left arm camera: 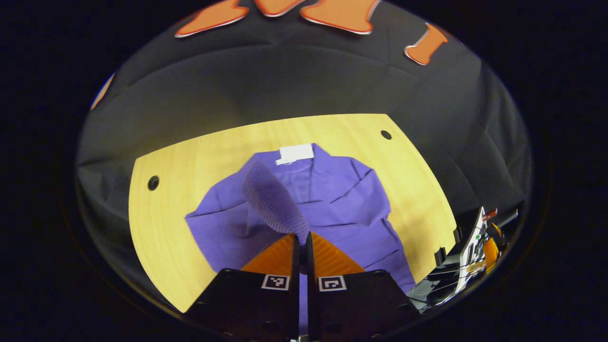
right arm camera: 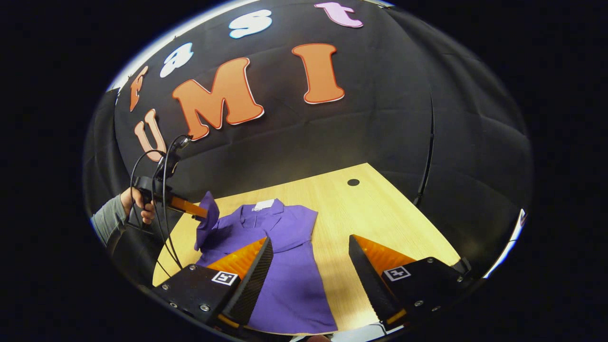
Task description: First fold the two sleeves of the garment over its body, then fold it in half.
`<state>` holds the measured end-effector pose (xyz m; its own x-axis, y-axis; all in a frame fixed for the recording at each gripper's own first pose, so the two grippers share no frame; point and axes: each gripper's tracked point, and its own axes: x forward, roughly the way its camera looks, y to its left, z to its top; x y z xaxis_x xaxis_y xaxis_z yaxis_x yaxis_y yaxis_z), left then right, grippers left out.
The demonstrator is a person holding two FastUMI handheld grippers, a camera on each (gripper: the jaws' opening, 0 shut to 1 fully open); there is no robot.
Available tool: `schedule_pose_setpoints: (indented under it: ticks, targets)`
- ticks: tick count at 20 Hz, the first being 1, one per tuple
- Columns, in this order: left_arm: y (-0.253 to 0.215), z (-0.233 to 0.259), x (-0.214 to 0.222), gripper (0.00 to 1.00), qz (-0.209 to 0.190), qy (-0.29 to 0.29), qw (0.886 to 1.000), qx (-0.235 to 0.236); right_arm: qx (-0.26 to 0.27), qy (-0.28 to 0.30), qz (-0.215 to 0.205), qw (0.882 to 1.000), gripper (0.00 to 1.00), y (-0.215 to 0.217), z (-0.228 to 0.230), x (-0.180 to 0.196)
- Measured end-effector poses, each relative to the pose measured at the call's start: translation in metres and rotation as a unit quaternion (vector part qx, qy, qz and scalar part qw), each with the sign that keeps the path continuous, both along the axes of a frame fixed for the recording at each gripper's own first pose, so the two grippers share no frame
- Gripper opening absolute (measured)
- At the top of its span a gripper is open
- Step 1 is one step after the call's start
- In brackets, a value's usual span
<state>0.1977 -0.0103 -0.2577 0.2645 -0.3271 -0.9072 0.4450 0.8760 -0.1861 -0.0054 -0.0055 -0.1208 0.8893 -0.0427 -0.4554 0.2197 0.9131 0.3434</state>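
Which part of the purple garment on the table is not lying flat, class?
One sleeve stands up off the purple garment, pinched in the shut left tool above the wooden table. The rest lies flat, with a white tag at the collar. The right tool hangs open.

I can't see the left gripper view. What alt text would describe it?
The left gripper, shut on a purple sleeve, holds it lifted above a purple garment spread on a wooden table. A white tag marks the collar, and the right gripper shows at the table's edge.
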Motion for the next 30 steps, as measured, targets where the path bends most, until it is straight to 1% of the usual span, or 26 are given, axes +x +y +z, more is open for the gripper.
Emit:
schedule_pose_setpoints:
  ticks: [4,8,9,10,11,12,15,16,18,20,22,23,26,27,30]
  targets:
    - [-0.062,-0.004,-0.002,0.08,-0.05,-0.008,0.999,-0.001,0.005,0.0,-0.016,1.0,0.95,-0.015,-0.004,-0.014]
    - [-0.097,-0.014,0.005,0.08,-0.064,-0.032,0.997,0.017,-0.008,0.004,-0.022,1.0,0.95,-0.025,-0.006,-0.024]
    - [-0.103,-0.016,0.004,0.11,-0.066,-0.036,0.997,0.017,-0.004,0.003,-0.021,1.0,0.95,-0.025,-0.006,-0.026]
    - [-0.106,-0.018,0.007,0.18,-0.064,-0.046,0.997,0.018,-0.003,0.004,-0.022,1.0,0.95,-0.025,-0.007,-0.028]
    - [-0.111,-0.017,0.003,0.27,-0.063,-0.054,0.996,0.014,-0.001,0.003,-0.021,1.0,0.95,-0.026,-0.007,-0.028]
    - [-0.113,-0.015,-0.001,0.43,-0.061,-0.057,0.996,0.008,-0.001,0.004,-0.021,1.0,0.95,-0.025,-0.009,-0.028]
    - [-0.105,-0.007,-0.011,0.83,-0.054,-0.082,0.995,0.006,-0.001,0.007,-0.01,1.0,0.95,-0.024,-0.012,-0.026]
    - [-0.097,-0.002,-0.012,0.91,-0.049,-0.1,0.994,0.01,-0.001,0.007,-0.005,1.0,0.95,-0.022,-0.013,-0.026]
    - [-0.08,0.012,-0.016,0.91,-0.036,-0.138,0.99,0.014,-0.003,0.007,0.006,1.0,0.95,-0.019,-0.014,-0.024]
    - [-0.057,0.029,-0.023,0.91,-0.013,-0.175,0.984,0.013,-0.011,0.002,0.017,1.0,0.95,-0.015,-0.014,-0.021]
    - [-0.035,0.049,-0.034,0.95,0.012,-0.212,0.977,0.009,-0.027,0.0,0.023,0.999,0.95,-0.009,-0.015,-0.015]
    - [-0.021,0.059,-0.038,0.95,0.026,-0.235,0.972,0.008,-0.035,-0.004,0.025,0.999,0.95,-0.007,-0.014,-0.012]
    - [0.015,0.092,-0.05,0.94,0.064,-0.316,0.946,0.013,-0.062,-0.032,0.035,0.997,0.95,0.001,-0.002,-0.005]
    - [0.025,0.101,-0.061,0.95,0.08,-0.339,0.937,0.01,-0.071,-0.043,0.038,0.996,0.95,0.004,0.002,-0.003]
    - [0.052,0.124,-0.088,0.94,0.121,-0.389,0.913,-0.001,-0.083,-0.071,0.054,0.993,0.95,0.015,0.012,0.001]
